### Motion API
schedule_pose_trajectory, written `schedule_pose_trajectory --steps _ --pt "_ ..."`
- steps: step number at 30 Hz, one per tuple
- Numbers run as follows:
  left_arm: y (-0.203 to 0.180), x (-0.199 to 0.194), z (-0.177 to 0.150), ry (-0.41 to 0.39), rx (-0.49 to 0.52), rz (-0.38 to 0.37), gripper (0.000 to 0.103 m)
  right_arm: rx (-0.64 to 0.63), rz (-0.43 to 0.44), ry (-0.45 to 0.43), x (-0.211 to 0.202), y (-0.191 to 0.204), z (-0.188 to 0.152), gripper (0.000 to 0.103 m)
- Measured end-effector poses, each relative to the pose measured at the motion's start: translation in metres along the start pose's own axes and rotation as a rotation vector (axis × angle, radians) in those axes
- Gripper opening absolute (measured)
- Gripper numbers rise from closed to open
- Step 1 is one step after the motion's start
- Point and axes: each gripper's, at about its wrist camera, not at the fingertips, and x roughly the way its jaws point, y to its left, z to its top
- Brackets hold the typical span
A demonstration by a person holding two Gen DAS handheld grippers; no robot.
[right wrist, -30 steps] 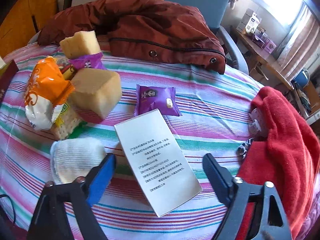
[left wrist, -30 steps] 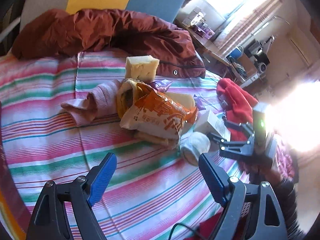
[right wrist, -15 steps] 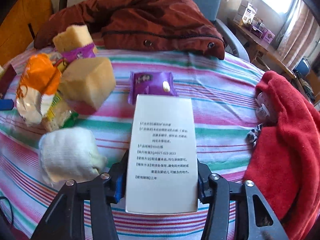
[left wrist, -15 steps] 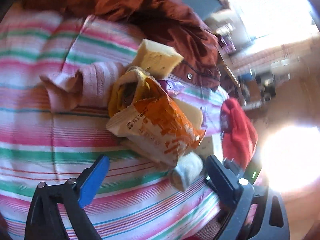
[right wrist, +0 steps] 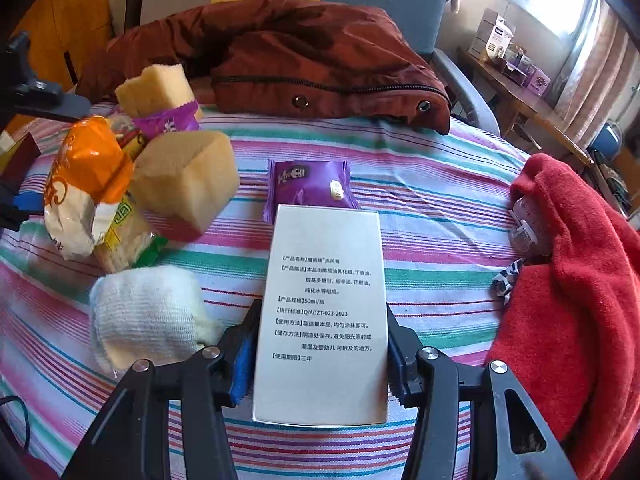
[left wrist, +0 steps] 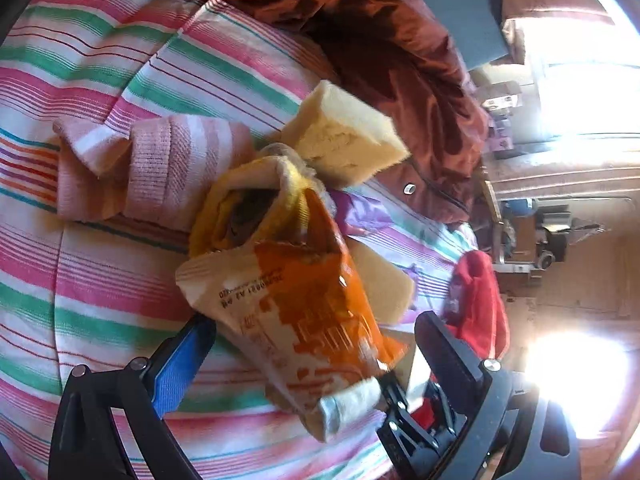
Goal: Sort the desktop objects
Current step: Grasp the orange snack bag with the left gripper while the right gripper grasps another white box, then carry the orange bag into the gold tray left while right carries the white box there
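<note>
My right gripper [right wrist: 322,354] is shut on a white carton [right wrist: 322,312] with black print, its pads pressed on both long sides. A purple snack packet [right wrist: 310,188] lies just beyond it. A white rolled sock [right wrist: 140,312] lies to its left. My left gripper [left wrist: 312,344] is open, its jaws on either side of the lower end of an orange snack bag [left wrist: 304,312], not pressing it. The orange bag also shows in the right wrist view [right wrist: 86,184]. Yellow sponge blocks [left wrist: 344,136] [right wrist: 184,180] and a pink striped sock [left wrist: 160,164] lie around the bag.
A maroon jacket [right wrist: 320,64] lies across the back of the striped tablecloth [right wrist: 420,208]. A red towel [right wrist: 576,280] lies at the right with a clear plastic item [right wrist: 528,228] at its edge. A packet of crackers [right wrist: 120,240] lies under the orange bag.
My right gripper moved onto the white carton and shut on it. My left gripper moved forward until its open jaws straddle the orange bag.
</note>
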Motion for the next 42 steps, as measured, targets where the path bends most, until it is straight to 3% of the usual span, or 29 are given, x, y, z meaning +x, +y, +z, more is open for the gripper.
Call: schedule_pose_trajectory --steps 3,4,6,10,15,23,34,42 --pt "0.003 0.007 0.001 0.004 -0.011 0.017 0.096 -0.010 -0.001 -0.005 0.000 0.001 0.000 0.054" --pt "0.001 0.006 0.000 -0.009 0.010 0.025 0.089 -0.018 -0.005 -0.007 0.001 0.002 0.001 0.054" --pt "-0.004 0.005 -0.003 -0.021 0.094 0.046 0.078 -0.027 -0.003 -0.012 0.000 0.003 0.001 0.053" --pt "-0.006 -0.002 -0.011 -0.049 0.217 0.045 0.070 -0.039 0.007 -0.018 -0.001 0.004 0.000 0.052" --pt "-0.011 -0.015 -0.027 -0.112 0.391 0.083 0.068 -0.006 0.009 -0.032 -0.004 -0.001 0.000 0.052" --pt "-0.004 -0.048 -0.059 -0.246 0.577 0.156 0.068 0.091 0.010 -0.070 -0.010 -0.018 0.004 0.052" --pt "0.025 -0.119 -0.082 -0.379 0.632 0.203 0.068 0.163 0.057 -0.112 -0.029 -0.014 0.009 0.052" --pt "0.067 -0.174 -0.089 -0.481 0.602 0.268 0.068 0.059 0.181 -0.213 -0.078 0.063 0.043 0.052"
